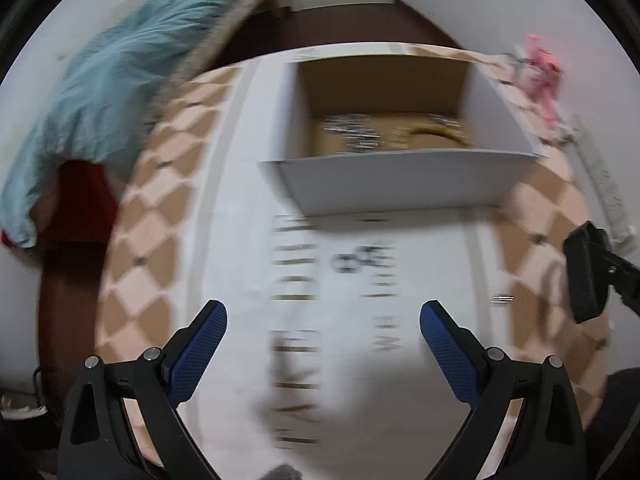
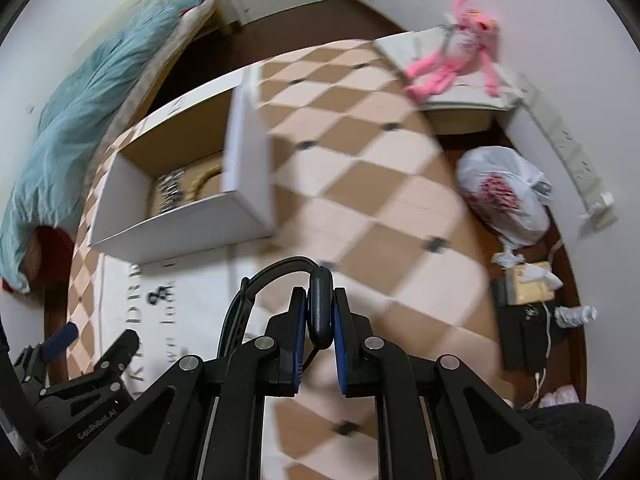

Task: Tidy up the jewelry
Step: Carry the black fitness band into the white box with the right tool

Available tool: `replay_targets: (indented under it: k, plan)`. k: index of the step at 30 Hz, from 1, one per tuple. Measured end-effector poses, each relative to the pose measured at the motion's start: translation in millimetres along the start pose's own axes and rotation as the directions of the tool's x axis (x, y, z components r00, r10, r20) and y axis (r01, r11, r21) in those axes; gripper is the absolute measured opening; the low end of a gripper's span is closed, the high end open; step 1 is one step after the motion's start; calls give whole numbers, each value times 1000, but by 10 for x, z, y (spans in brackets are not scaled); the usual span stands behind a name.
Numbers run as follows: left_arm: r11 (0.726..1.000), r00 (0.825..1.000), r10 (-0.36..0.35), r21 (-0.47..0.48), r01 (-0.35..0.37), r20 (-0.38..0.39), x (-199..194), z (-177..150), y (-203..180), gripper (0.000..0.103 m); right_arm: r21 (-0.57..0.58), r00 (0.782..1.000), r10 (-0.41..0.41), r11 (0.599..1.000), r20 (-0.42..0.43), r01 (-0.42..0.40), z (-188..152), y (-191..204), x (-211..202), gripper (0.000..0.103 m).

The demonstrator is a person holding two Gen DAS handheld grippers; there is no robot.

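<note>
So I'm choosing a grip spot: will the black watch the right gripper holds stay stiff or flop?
Probably floppy: the black watch is pinched at one end by the right gripper, and its strap arcs away unsupported. It looks thin, so likely light. It may swing while carried.

Both wrist cams look down – share box (image 1: 404,178) (image 2: 180,224)

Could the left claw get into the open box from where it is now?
Probably yes: the left claw is open and holds nothing, the white box sits straight ahead with its top open, and only bare printed sheet lies between them.
</note>
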State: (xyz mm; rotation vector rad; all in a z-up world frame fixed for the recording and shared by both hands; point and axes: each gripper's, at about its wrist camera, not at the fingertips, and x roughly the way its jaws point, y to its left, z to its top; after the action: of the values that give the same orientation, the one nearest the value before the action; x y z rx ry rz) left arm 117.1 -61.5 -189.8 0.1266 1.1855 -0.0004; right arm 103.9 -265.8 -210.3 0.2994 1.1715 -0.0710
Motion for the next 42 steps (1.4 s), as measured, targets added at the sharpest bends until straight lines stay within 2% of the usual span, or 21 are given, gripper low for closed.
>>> replay_targets:
  k: [5, 8, 10, 13, 17, 18, 19, 21, 28, 32, 38, 42]
  plan:
    - [990, 992, -127, 57, 127, -13, 53, -5, -463, 98, 47, 1000, -28, 998, -8, 29, -100, -311, 34, 13]
    - [985, 989, -146, 95, 146, -9, 67, -13, -652, 97, 75, 999, -31, 997, -15, 32, -148, -430, 58, 13]
    - [982, 989, -147, 116, 147, -11, 97, -14, -734, 88, 88, 999, -33, 996, -13, 34, -176, -483, 51, 13]
    - [977, 988, -154, 143, 156, -22, 160, -29, -823, 68, 104, 999, -33, 994, -13, 34, -207, -555, 48, 13]
    - [968, 984, -175, 177, 177, -29, 213, -69, -923, 34, 115, 999, -35, 993, -16, 36, -223, -609, 50, 13]
    - [967, 983, -183, 180, 183, -20, 196, -71, -930, 27, 115, 999, -36, 993, -15, 38, -223, -615, 50, 13]
    - [966, 983, -183, 185, 183, -15, 182, -76, -939, 24, 115, 999, -38, 993, -14, 40, -224, -620, 49, 13]
    - [962, 981, -196, 193, 195, -11, 174, -65, -967, 8, 117, 999, -39, 992, -14, 41, -227, -637, 45, 13]
    - [958, 974, -227, 183, 223, 1, 117, -95, -926, 6, 108, 999, -33, 994, 9, 32, -204, -600, -69, 13]
    - [954, 965, -259, 167, 249, 38, -116, -26, -784, 6, 94, 1000, -7, 996, 26, 5, -135, -508, -195, 13]
    - [948, 945, -309, 109, 298, 104, -551, 359, -293, 6, 16, 994, 90, 996, 68, -91, 254, -70, -434, 13]
    - [950, 946, -312, 61, 307, 86, -519, 719, 68, 6, -56, 989, 133, 990, 70, -130, 614, 342, -406, 13]
